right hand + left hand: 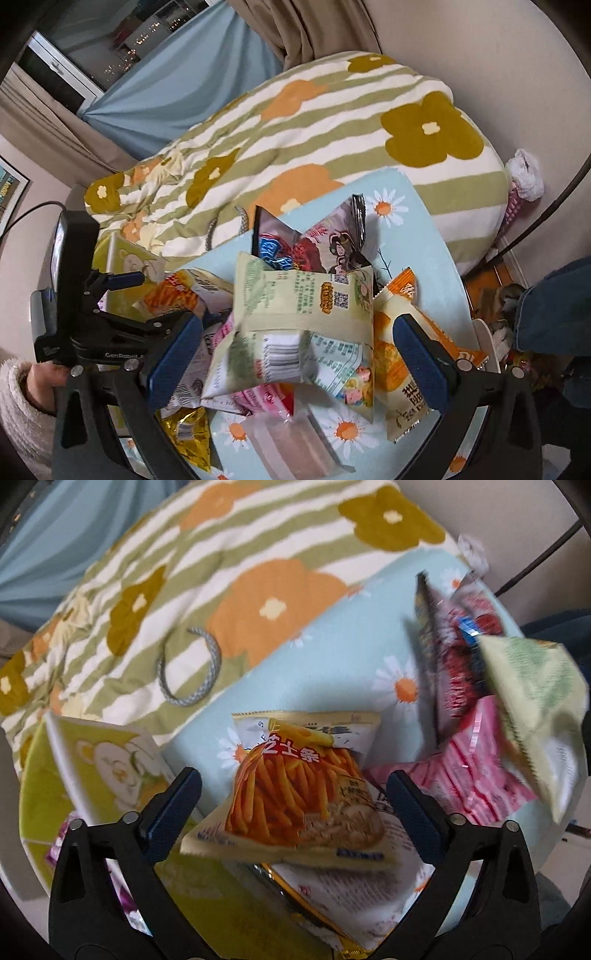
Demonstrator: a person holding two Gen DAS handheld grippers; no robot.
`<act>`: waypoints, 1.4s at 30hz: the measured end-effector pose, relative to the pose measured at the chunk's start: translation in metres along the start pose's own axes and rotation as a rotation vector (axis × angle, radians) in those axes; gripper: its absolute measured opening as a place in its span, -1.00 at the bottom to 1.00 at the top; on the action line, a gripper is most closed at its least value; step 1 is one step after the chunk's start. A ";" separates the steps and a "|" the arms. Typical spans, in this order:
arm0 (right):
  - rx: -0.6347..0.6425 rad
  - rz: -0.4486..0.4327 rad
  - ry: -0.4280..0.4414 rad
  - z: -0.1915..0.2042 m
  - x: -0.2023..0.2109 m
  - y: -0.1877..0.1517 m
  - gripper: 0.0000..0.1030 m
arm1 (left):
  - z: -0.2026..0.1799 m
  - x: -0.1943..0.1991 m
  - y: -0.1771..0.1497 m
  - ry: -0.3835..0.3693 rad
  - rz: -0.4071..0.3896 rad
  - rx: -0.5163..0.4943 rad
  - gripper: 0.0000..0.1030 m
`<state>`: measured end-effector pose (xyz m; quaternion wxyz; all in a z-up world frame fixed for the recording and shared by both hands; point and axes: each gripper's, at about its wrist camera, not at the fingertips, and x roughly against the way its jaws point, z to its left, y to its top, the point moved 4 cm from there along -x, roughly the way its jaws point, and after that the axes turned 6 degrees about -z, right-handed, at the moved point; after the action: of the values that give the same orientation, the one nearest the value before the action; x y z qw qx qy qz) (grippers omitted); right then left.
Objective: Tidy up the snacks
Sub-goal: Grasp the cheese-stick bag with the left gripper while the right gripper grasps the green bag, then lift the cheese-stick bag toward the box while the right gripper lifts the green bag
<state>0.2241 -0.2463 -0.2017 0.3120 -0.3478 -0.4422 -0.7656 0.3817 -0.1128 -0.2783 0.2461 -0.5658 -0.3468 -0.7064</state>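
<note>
The orange fries packet [295, 794], crumpled and tilted, lies between the left gripper's [291, 805] spread jaws.

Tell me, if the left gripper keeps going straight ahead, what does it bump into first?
Most likely the orange fries snack bag. It sits right between the open fingers of the left gripper, on top of other packets. Depth is hard to judge, so how close it is remains unclear.

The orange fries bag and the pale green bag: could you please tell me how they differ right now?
The orange fries bag shows orange sticks with red lettering; the pale green bag shows small print, a barcode and QR codes. The fries bag sits between the left hand-held gripper's open fingers, the green one between the right hand-held gripper's. Both are puffy, sealed packets.
</note>
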 end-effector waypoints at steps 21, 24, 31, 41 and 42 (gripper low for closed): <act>0.000 0.095 0.008 -0.006 -0.044 -0.007 1.00 | 0.000 -0.024 -0.012 -0.070 0.065 0.060 0.22; 0.007 0.099 0.013 -0.005 -0.045 -0.007 1.00 | 0.004 -0.020 -0.015 -0.074 0.048 0.085 0.22; 0.025 0.095 0.012 -0.003 -0.042 -0.009 0.86 | 0.006 -0.002 -0.016 -0.057 -0.008 0.133 0.22; 0.060 0.076 0.052 0.007 -0.033 -0.019 0.43 | 0.001 0.016 -0.027 -0.056 -0.058 0.191 0.22; 0.065 0.070 0.052 0.008 -0.031 -0.019 0.43 | 0.002 0.019 -0.028 -0.054 -0.066 0.197 0.22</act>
<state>0.2288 -0.2261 -0.2323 0.3610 -0.3326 -0.4461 -0.7484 0.3578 -0.0927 -0.2652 0.2677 -0.5459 -0.4393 -0.6613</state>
